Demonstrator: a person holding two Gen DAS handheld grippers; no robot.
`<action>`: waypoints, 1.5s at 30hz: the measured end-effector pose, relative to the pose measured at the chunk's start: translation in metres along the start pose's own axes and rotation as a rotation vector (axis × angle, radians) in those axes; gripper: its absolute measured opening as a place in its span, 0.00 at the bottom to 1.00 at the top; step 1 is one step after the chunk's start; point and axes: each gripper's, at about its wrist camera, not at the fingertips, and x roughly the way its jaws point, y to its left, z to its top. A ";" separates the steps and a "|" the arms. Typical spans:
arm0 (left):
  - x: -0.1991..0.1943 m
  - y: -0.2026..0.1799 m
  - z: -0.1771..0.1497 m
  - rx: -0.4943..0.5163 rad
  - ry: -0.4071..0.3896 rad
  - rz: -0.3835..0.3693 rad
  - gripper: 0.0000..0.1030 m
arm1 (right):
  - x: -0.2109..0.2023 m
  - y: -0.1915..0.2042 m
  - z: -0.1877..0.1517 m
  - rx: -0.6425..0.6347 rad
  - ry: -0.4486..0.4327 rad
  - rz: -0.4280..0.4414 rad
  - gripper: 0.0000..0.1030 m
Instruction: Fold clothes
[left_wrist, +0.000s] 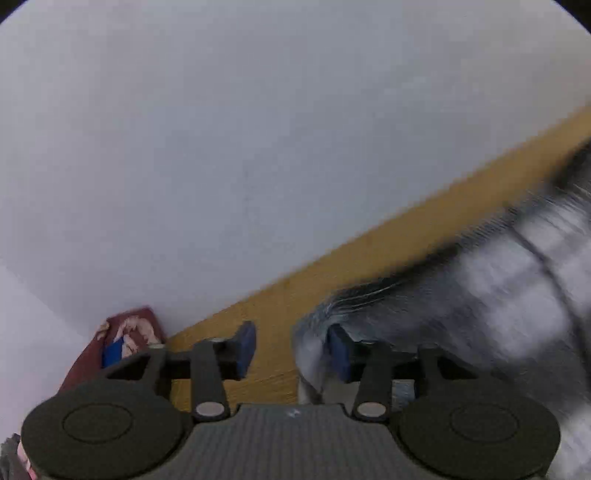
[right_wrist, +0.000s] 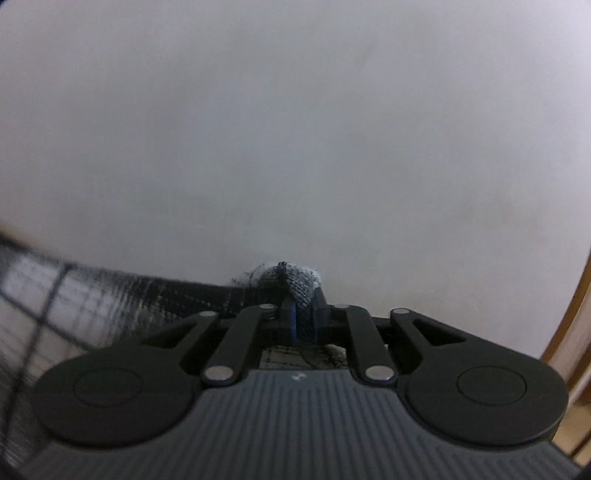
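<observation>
your left gripper (left_wrist: 291, 350) has its jaws apart, with a clear gap between the two blue pads (left_wrist: 245, 345). the plaid garment (left_wrist: 480, 295), grey, white and black and streaked by motion blur, drapes over the right-hand finger and spreads away to the right of the left wrist view. no cloth is pinched between the pads; through the gap you see the wooden table (left_wrist: 369, 266). the table's yellow-brown surface runs as a diagonal band from lower left to upper right, meeting a plain pale wall (left_wrist: 258, 129) behind it. at the far left, against the wall, lies a dark red cloth (left_wrist: 129, 339) with pale and blue print, partly hidden behind the gripper.

your right gripper (right_wrist: 303, 317) is closed on a corner of the same plaid garment (right_wrist: 295, 284). a small peak of woven cloth sticks up above the fingertips, and the rest stretches away to the left edge of the right wrist view, blurred. behind it is the same pale wall (right_wrist: 295, 129), with a strip of wood trim (right_wrist: 570, 295) at the right edge.
</observation>
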 end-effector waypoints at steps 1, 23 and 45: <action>0.018 -0.006 -0.002 0.004 0.041 0.027 0.45 | 0.021 0.013 -0.006 -0.020 0.073 0.000 0.15; -0.171 0.009 -0.231 -0.144 0.357 -0.275 0.63 | -0.208 0.117 -0.099 0.234 0.254 0.621 0.53; -0.193 0.163 -0.357 -0.448 0.254 -0.487 0.67 | -0.297 0.424 -0.026 0.015 0.260 0.718 0.69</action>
